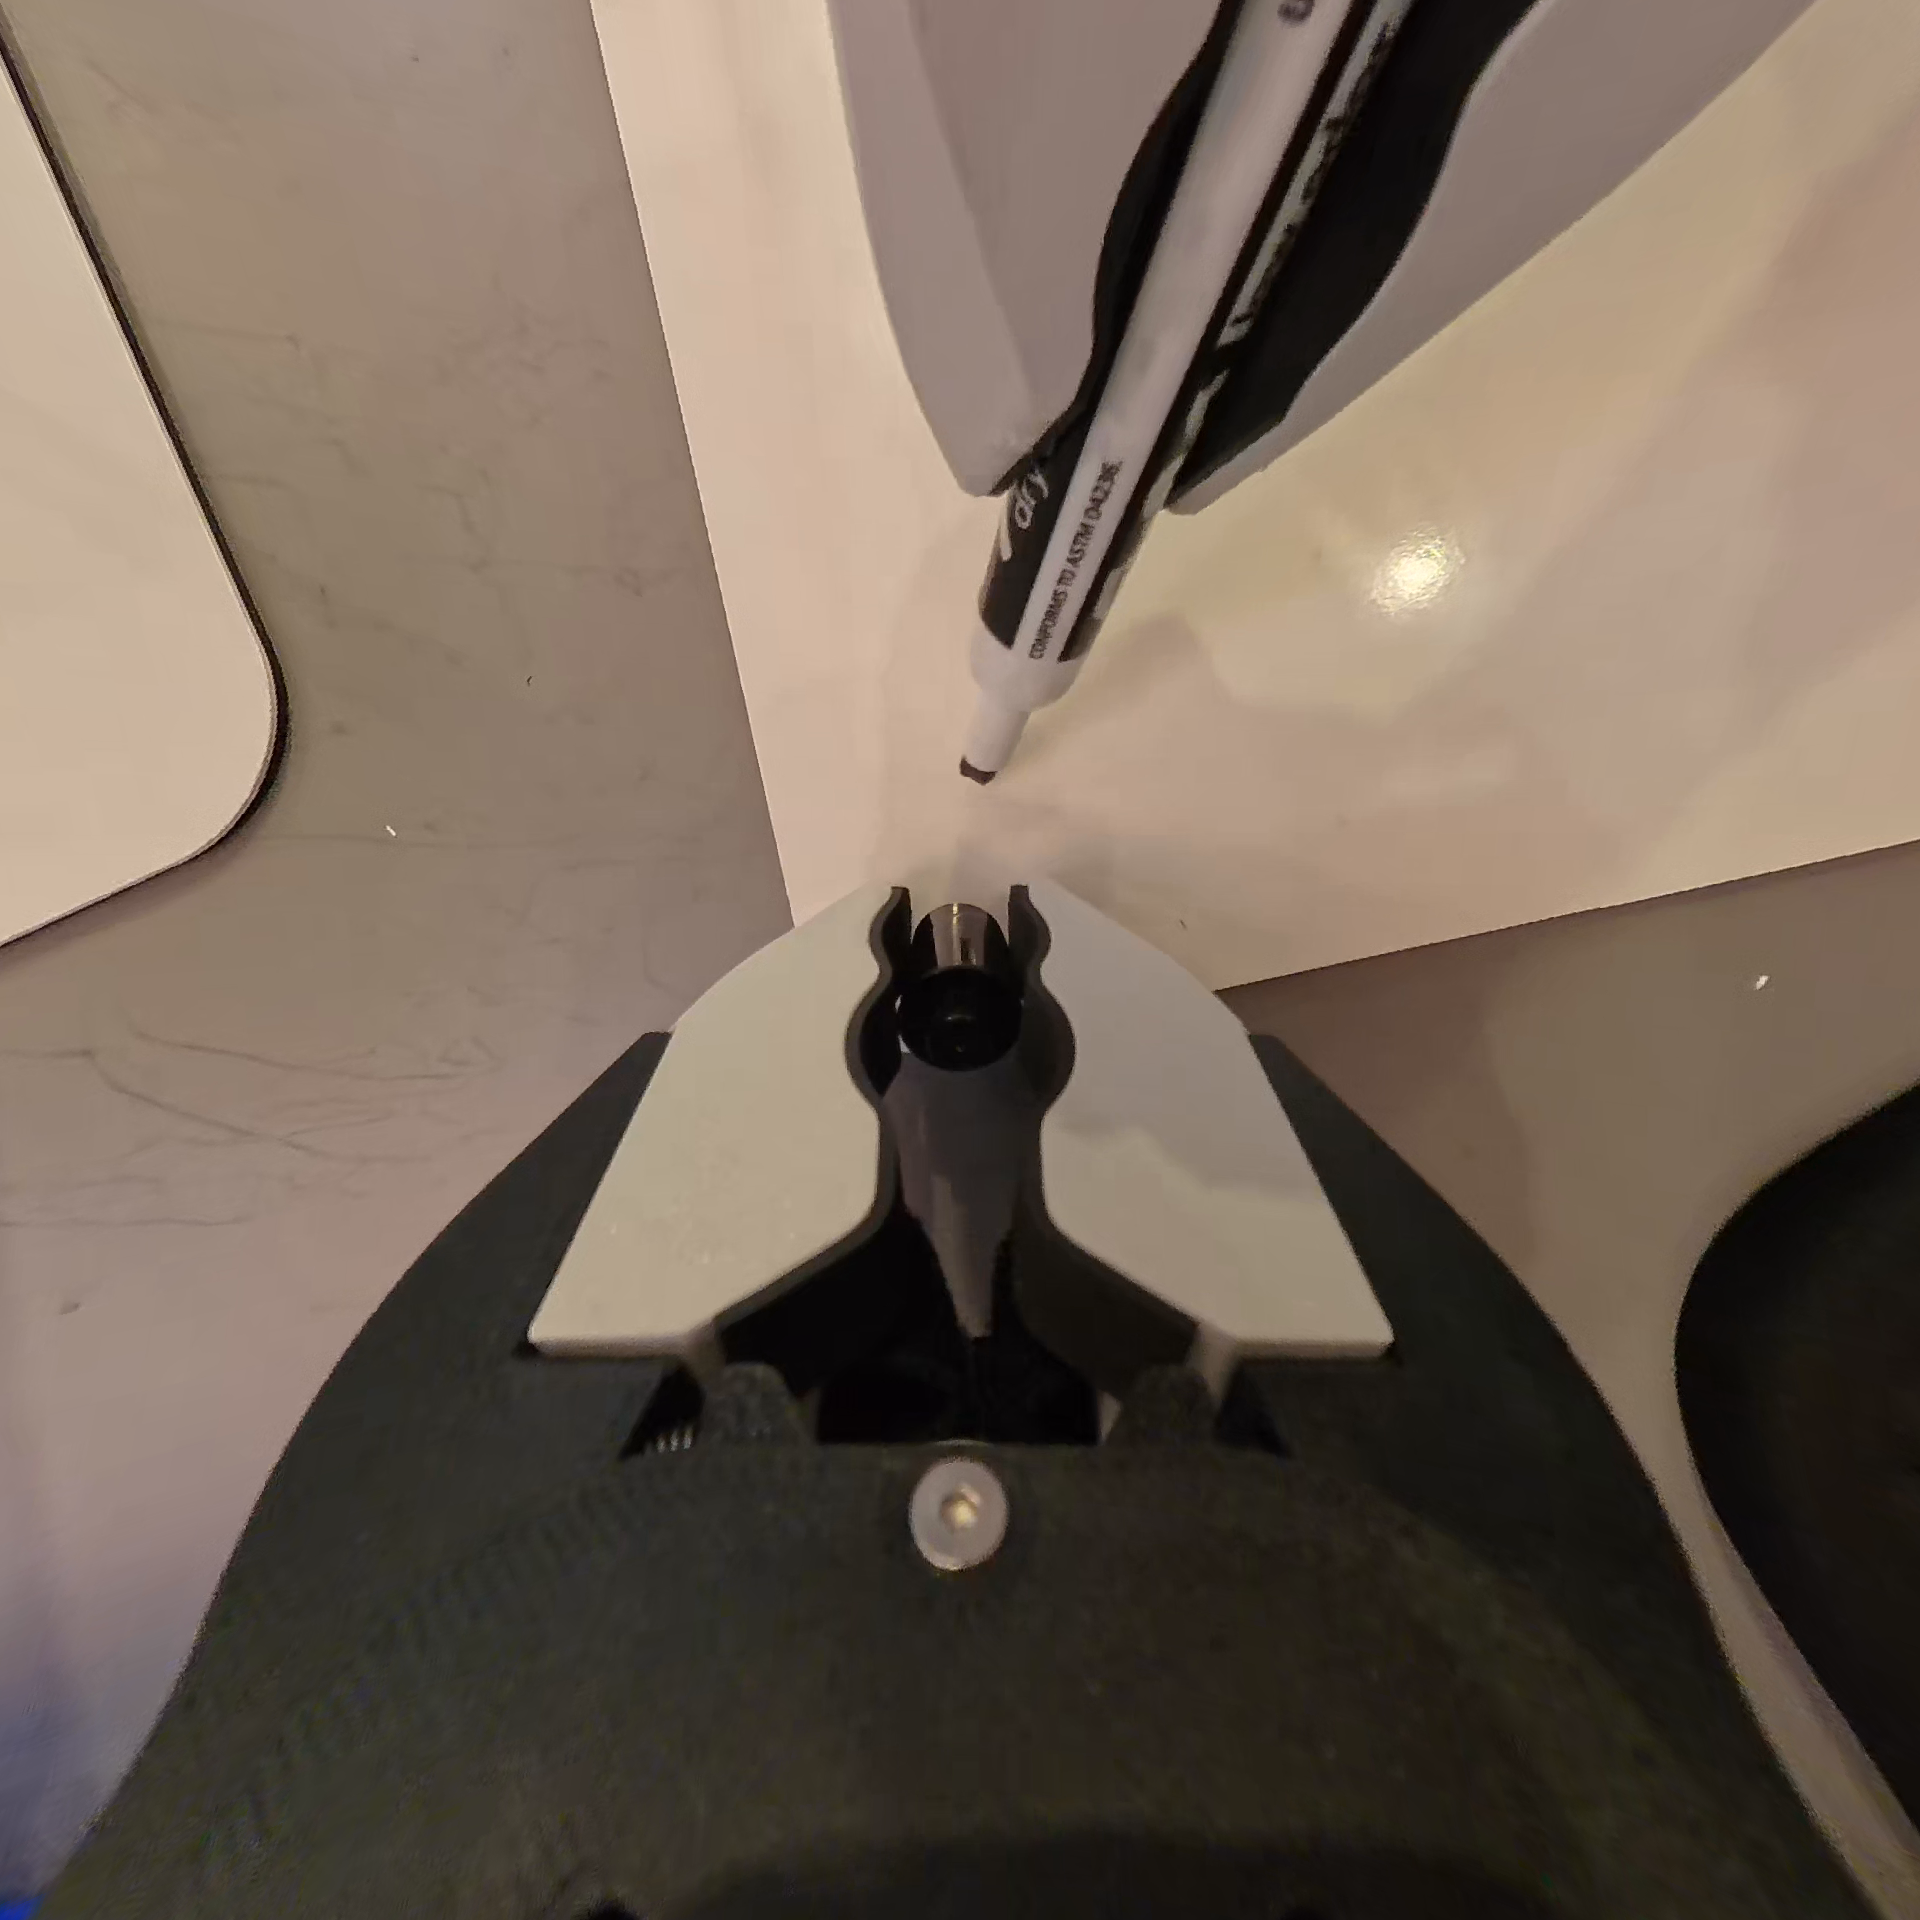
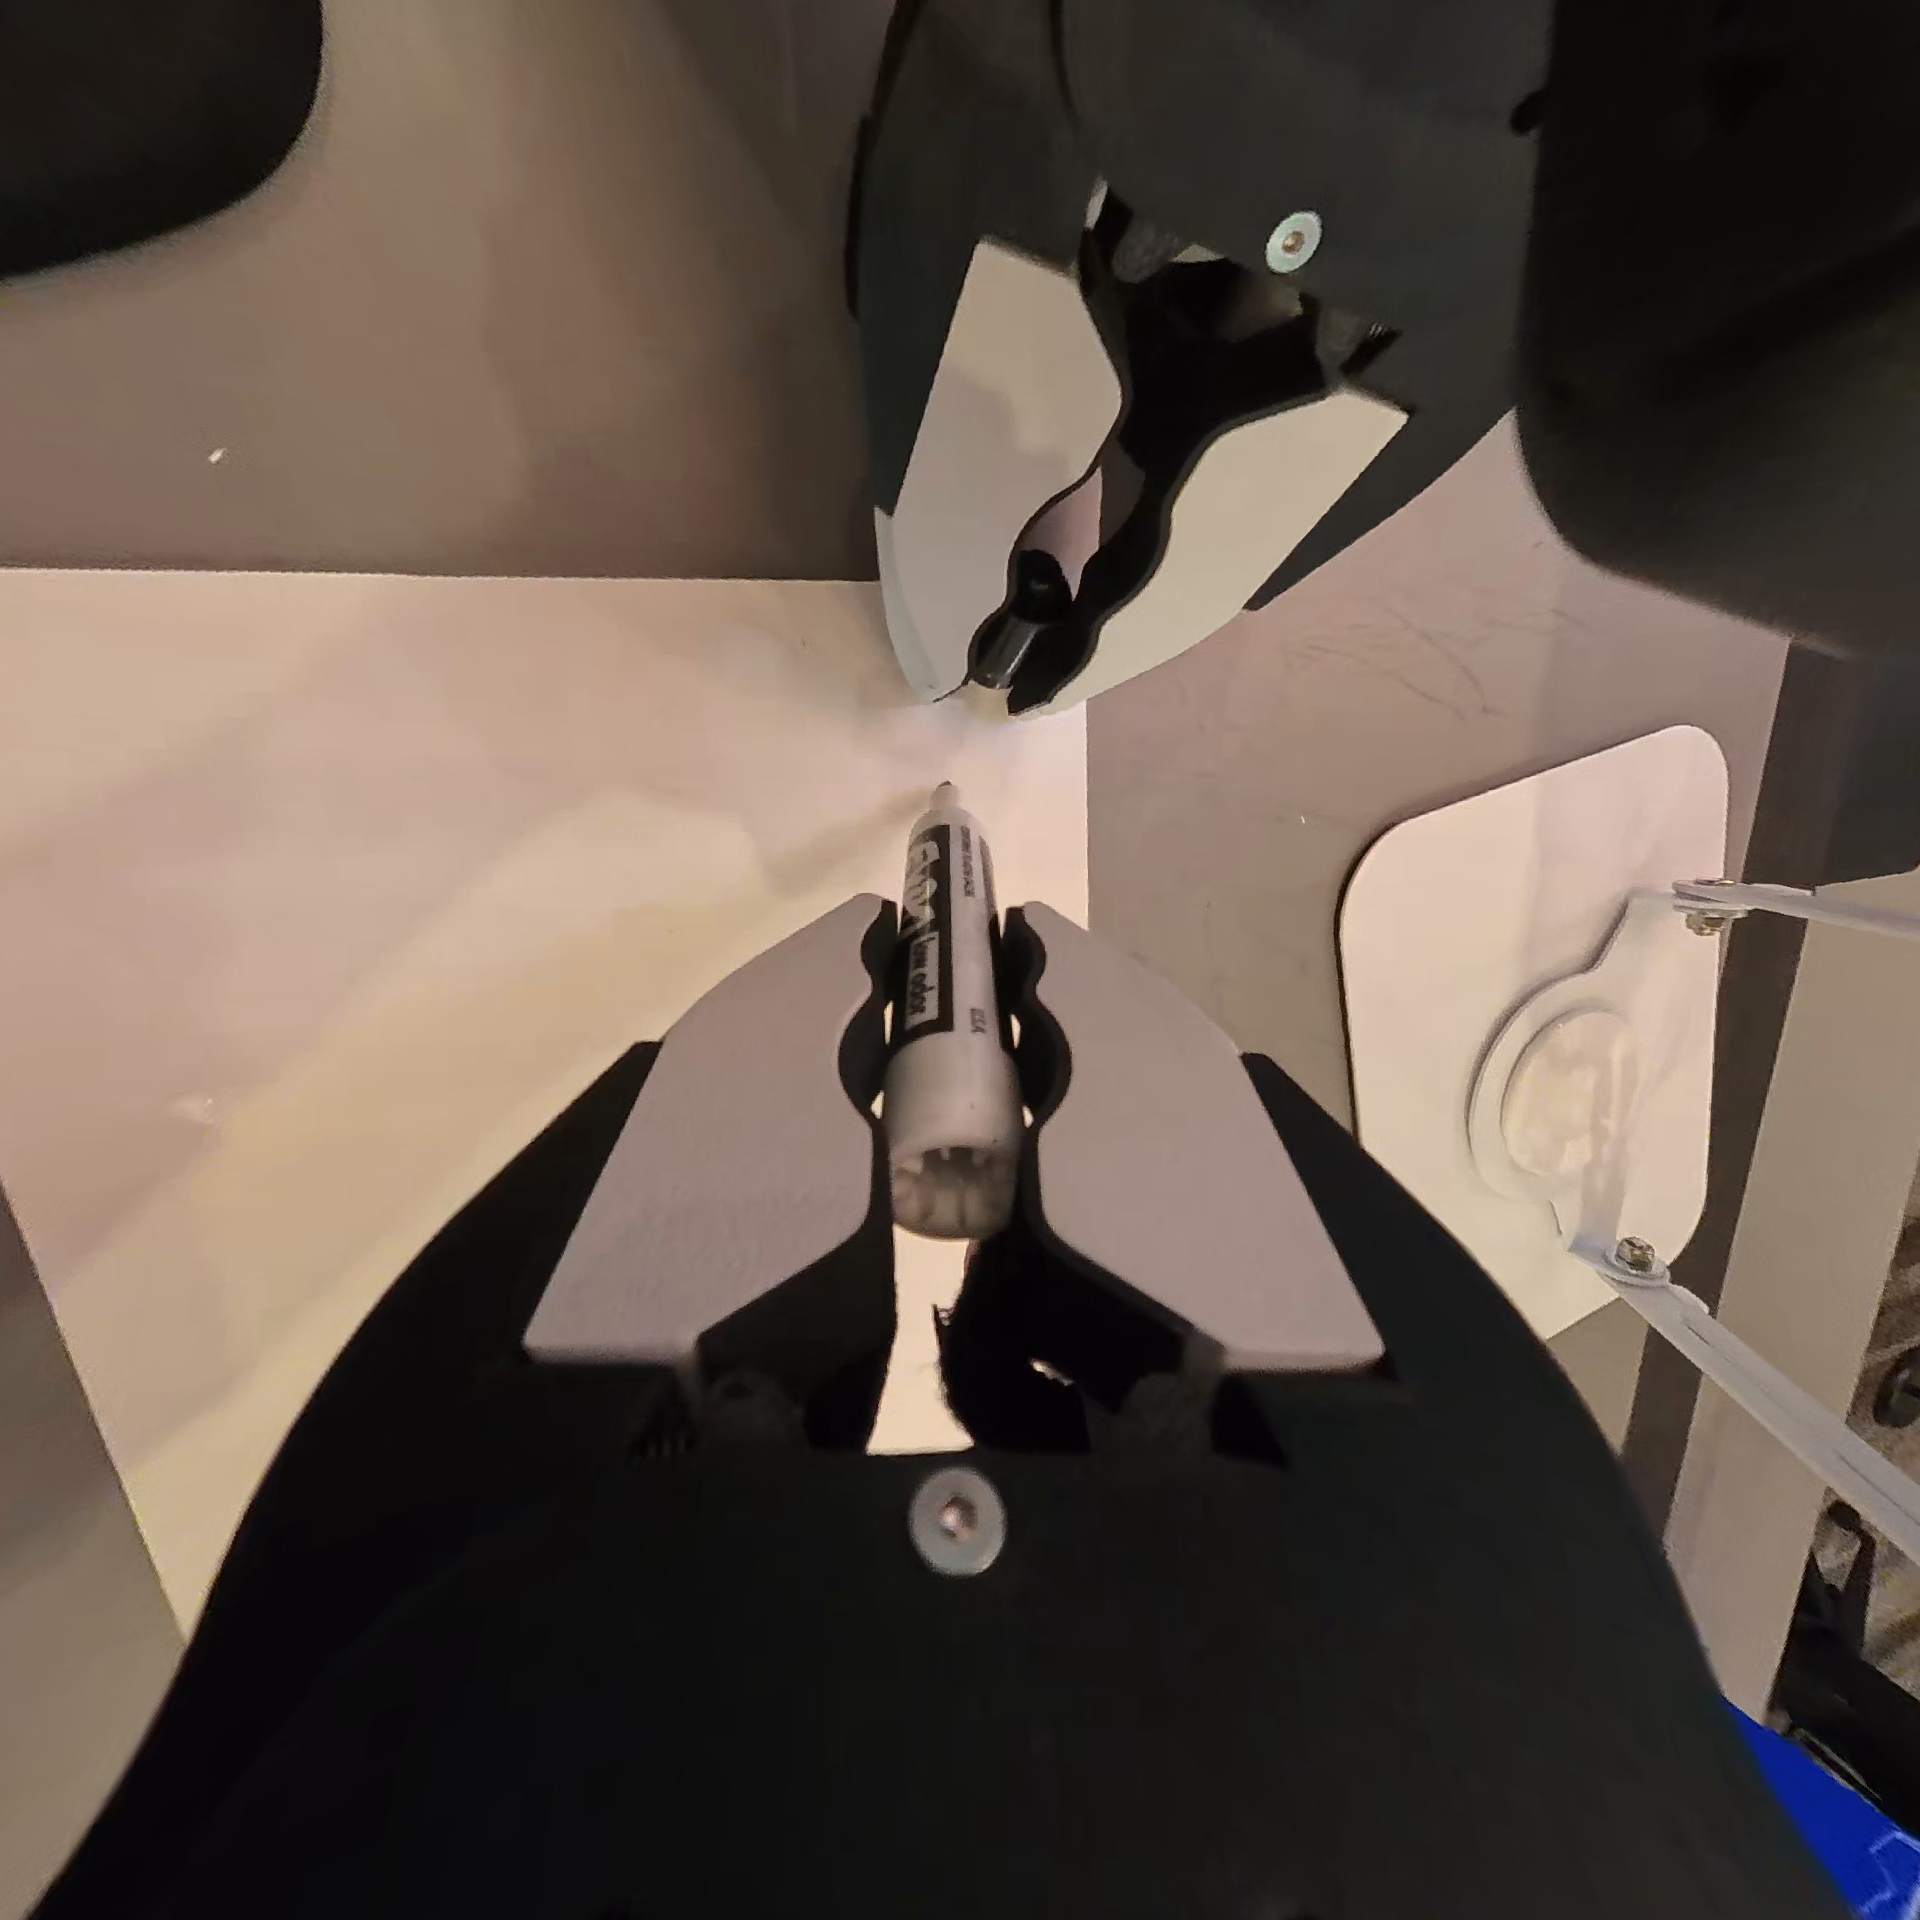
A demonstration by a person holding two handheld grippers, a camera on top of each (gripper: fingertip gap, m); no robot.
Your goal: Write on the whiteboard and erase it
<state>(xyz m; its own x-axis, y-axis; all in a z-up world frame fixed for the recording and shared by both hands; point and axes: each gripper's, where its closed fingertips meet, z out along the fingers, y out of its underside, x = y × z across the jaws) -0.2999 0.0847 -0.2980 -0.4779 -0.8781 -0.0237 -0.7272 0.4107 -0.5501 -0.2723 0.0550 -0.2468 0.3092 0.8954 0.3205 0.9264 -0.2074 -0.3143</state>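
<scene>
Gripping a white dry-erase marker with black label bands (image 2: 940, 997), the right gripper (image 2: 948, 920) has its two pale fingers closed on the barrel, black pads pressed against both sides, and the dark tip points down at the flat white whiteboard (image 2: 416, 831), just above it or perhaps touching; the view does not settle which. Just beyond the marker tip, over the whiteboard's far corner, the left gripper (image 1: 958, 904) pinches a small black marker cap (image 1: 951, 987) between its fingertips, the open end of the cap facing the camera. Both grippers stand near each other, tips apart. Beside the whiteboard lies the grey marbled tabletop (image 1: 416, 520), and off the whiteboard's near side edge sits a white rounded plate with thin metal struts (image 2: 1507, 987).
</scene>
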